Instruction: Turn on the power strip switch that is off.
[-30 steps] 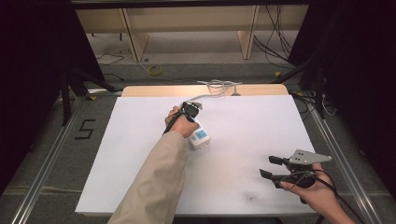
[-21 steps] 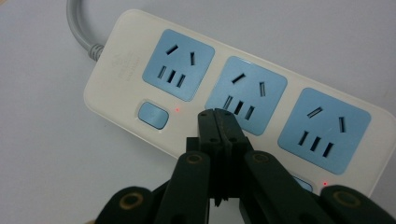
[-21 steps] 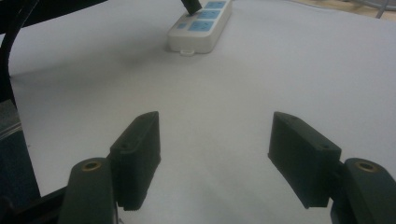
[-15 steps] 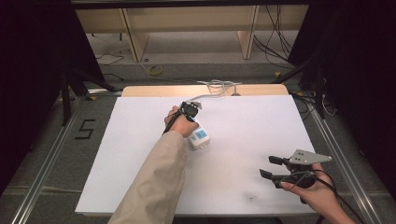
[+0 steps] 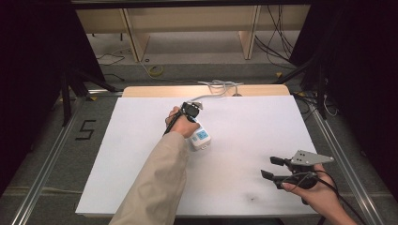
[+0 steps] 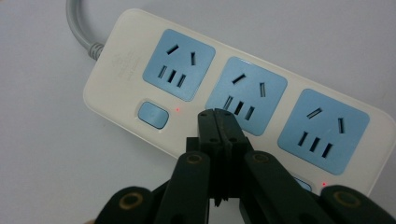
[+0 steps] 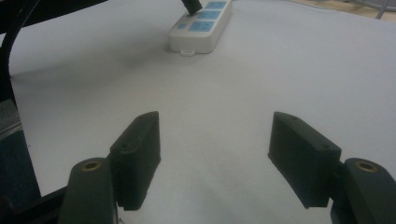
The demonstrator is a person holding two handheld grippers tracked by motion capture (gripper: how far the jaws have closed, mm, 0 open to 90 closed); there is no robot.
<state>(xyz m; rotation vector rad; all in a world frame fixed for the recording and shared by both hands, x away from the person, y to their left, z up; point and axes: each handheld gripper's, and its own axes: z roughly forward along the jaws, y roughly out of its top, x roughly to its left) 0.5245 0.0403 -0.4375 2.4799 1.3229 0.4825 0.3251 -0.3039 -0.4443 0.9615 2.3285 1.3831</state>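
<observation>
A white power strip (image 6: 126,60) with three blue sockets lies on the white table; its first switch button (image 6: 154,115) has a small red light beside it. My left gripper (image 6: 222,119) is shut with nothing between its jaws. Its tips rest at the lower edge of the middle socket (image 6: 247,95), and the jaws cover the spot where that socket's button would sit. From above, the power strip (image 5: 202,137) shows past the left hand and the left gripper (image 5: 191,115). My right gripper (image 5: 272,168) stands open and empty near the front right, and the right gripper view shows its jaws spread (image 7: 215,154) above bare table.
The strip's grey cable (image 5: 218,86) runs toward the table's far edge. The white table sheet (image 5: 263,122) stretches between the two grippers. In the right gripper view the power strip (image 7: 201,28) lies far ahead. Floor rails and shelving lie beyond the table.
</observation>
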